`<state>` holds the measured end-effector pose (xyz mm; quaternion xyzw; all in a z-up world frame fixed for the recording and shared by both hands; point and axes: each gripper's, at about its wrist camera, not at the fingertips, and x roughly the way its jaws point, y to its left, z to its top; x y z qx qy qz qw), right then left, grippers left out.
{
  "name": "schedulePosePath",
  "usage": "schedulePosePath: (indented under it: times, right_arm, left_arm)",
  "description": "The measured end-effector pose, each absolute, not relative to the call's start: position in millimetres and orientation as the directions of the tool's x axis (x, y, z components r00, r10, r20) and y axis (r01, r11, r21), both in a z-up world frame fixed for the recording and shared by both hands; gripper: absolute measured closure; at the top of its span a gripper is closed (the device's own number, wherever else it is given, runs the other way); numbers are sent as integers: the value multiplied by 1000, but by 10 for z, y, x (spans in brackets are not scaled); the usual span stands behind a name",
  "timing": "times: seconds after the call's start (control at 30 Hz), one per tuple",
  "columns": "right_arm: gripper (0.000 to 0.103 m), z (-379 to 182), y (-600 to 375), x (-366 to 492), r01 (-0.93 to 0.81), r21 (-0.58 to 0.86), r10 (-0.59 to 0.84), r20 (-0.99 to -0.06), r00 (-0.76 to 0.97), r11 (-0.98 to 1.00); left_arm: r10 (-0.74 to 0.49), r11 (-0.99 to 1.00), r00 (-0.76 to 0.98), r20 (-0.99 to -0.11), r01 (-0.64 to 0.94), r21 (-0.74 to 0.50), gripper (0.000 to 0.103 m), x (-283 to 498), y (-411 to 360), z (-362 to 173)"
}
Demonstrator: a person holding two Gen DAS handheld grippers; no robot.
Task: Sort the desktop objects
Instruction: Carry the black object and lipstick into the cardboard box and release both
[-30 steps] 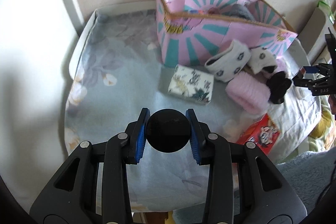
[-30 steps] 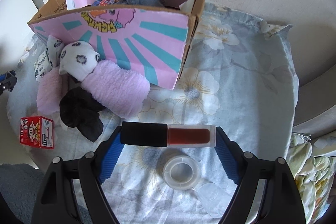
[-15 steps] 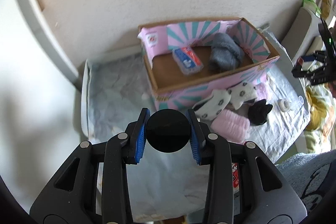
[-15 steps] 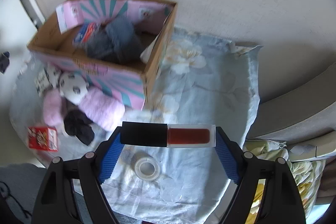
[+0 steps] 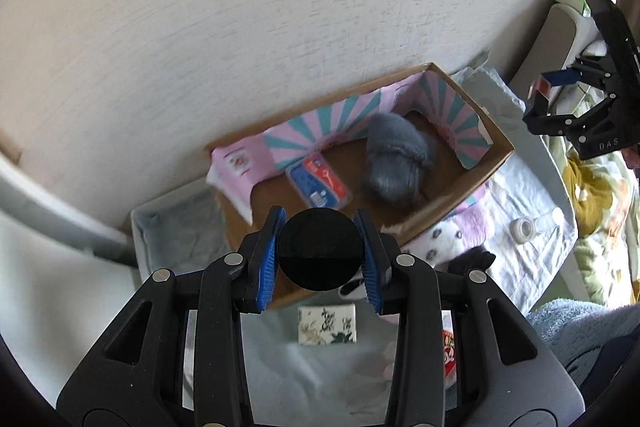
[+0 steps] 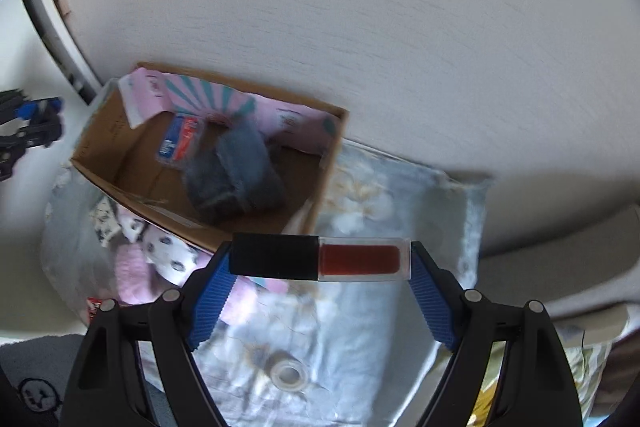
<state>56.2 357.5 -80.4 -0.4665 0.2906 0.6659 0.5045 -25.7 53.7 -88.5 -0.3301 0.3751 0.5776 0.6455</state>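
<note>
Each claw hangs above the box (image 5: 472, 179), ready to drop: left claw (image 5: 320, 255) pinches a black disc (image 5: 318, 253), right claw (image 6: 322, 261) a lip gloss tube (image 6: 320, 257).

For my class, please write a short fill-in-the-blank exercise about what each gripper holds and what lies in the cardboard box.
1. The left gripper is shut on a round ____ disc.
2. The right gripper holds a lip gloss tube whose liquid is ____.
3. In the cardboard box, beside the blue-and-red packet, lies a fluffy ____ bundle.

Missing words: black; red; grey
</note>
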Motion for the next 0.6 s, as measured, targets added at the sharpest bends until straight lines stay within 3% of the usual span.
schedulePosePath:
  times: [0.6]
  right_arm:
    - [23,-1131,4299,-9,-932,77,269,-946,-181,-355]
  left_arm:
    - [407,150,68,-911,-989,-7,71,-124,1368,-1449]
